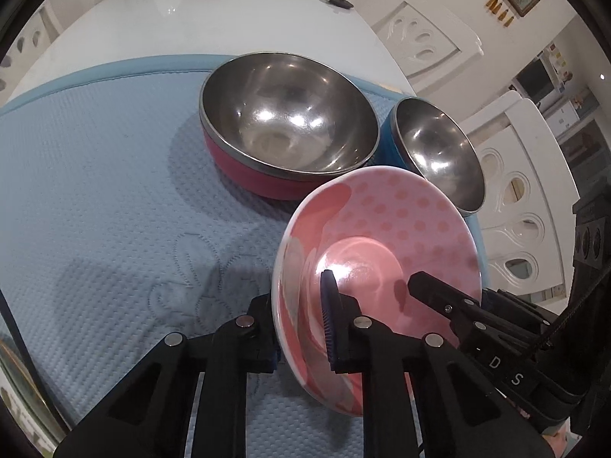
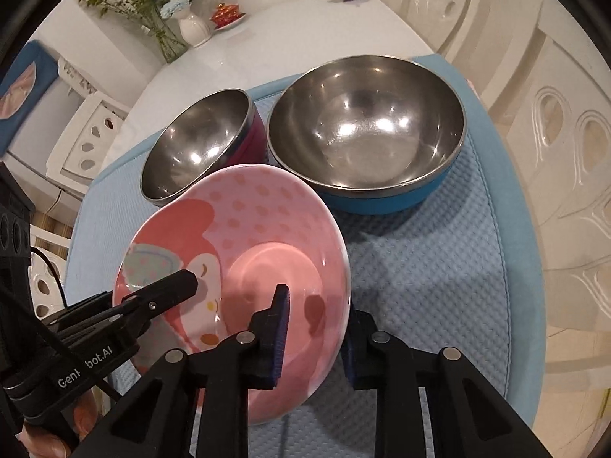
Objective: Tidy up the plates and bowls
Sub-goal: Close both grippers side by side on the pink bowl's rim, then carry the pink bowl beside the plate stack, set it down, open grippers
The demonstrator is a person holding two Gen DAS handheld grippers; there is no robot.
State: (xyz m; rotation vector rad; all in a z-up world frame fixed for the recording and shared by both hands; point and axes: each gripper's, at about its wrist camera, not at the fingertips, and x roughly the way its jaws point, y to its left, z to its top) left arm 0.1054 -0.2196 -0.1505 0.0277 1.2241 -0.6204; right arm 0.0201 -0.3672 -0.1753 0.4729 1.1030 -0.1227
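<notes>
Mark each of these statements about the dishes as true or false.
1. Both grippers hold the pink dish by its rim. True: the left gripper and the right gripper have their fingers shut on opposite edges of the pink dish.
2. The pink dish lies flat on the blue mat. False: it is tilted over the blue mat.
3. The large steel bowl holds food. False: the large steel bowl is empty.
4. The two steel bowls are stacked. False: the small steel bowl stands beside the large one.
5. A vase of flowers stands at the far end of the table. True: the vase is there.
</notes>
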